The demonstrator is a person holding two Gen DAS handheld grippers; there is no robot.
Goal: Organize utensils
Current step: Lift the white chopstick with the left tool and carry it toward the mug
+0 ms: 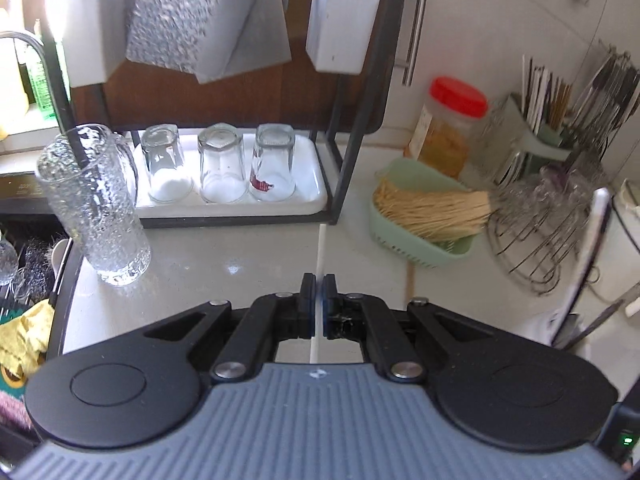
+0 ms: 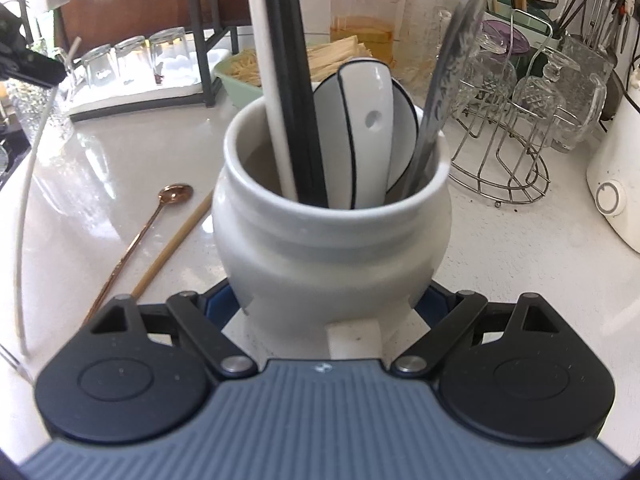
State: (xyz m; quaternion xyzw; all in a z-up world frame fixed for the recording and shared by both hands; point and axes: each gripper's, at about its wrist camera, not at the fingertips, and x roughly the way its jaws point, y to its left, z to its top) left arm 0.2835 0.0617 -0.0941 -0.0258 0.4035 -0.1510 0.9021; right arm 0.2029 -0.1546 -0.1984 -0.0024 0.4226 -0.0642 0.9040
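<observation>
- Left gripper (image 1: 319, 285): jaws pressed together, nothing between, above bare glossy pale counter (image 1: 240, 264)
- Right gripper (image 2: 330, 304): jaws spread wide, clasping the round glazed white ceramic crock (image 2: 328, 240) at its base
- Inside crock: white ceramic spoon (image 2: 360, 140), black chopsticks (image 2: 294, 80), white stick, patterned metal handle (image 2: 448, 72)
- Lying beside crock on counter: slim copper spoon (image 2: 140, 236), wooden chopstick (image 2: 176, 240)
- Beyond: textured glass pitcher (image 1: 94, 208), wire glass rack (image 2: 504, 140), open counter between

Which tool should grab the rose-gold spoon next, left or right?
Left. The left tool is shut on nothing and free. The right tool brackets the white crock, steadying it; the rose-gold spoon lies on the counter beside it.
</observation>
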